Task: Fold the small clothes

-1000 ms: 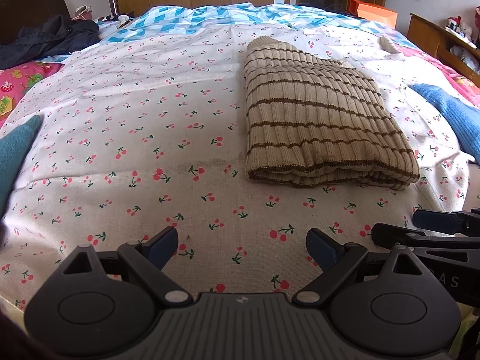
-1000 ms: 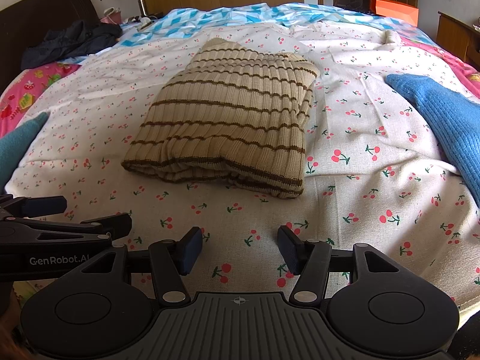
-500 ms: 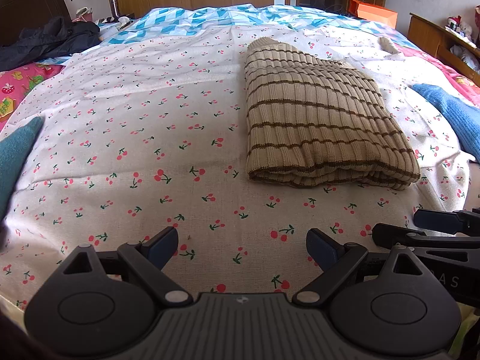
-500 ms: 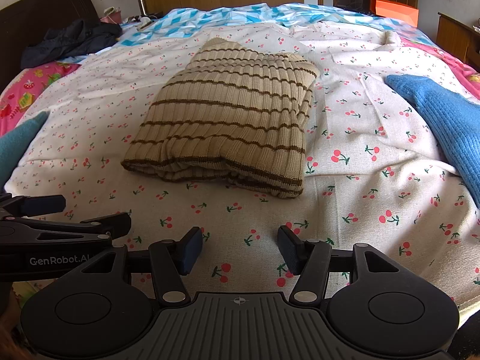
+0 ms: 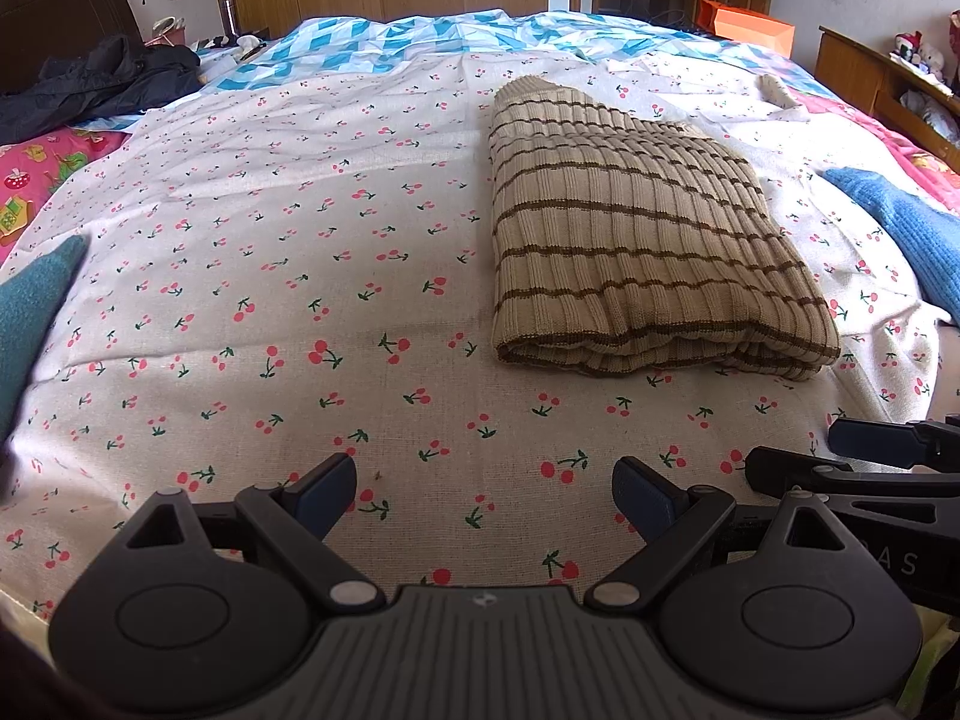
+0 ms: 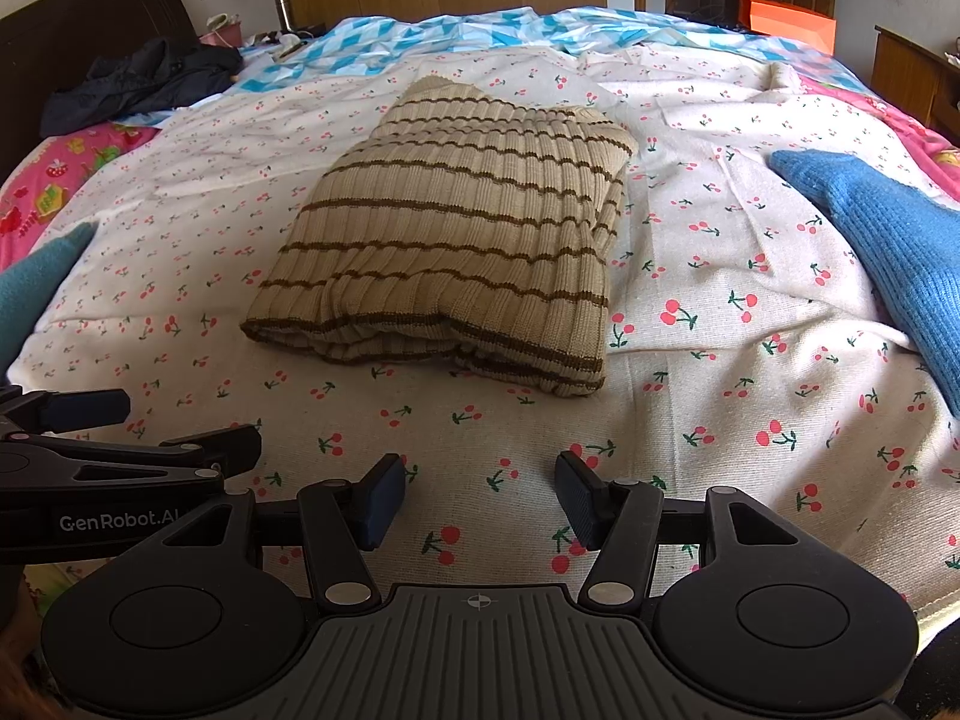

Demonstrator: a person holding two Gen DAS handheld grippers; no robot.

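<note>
A beige ribbed sweater with brown stripes [image 5: 636, 234] lies folded in a thick rectangle on the cherry-print sheet [image 5: 300, 276]; it also shows in the right wrist view [image 6: 456, 240]. My left gripper [image 5: 483, 495] is open and empty, hovering over the sheet near the bed's front edge, well short of the sweater. My right gripper [image 6: 477, 501] is open and empty, beside the left one, also short of the sweater. The right gripper's fingers [image 5: 864, 444] show at the right of the left wrist view; the left gripper's fingers [image 6: 90, 408] show at the left of the right wrist view.
A blue knit garment [image 6: 882, 240] lies at the right of the bed. A teal garment [image 5: 30, 312] lies at the left edge. A dark jacket [image 5: 102, 84] lies at the far left by the headboard. An orange box [image 5: 744, 30] and wooden furniture stand behind.
</note>
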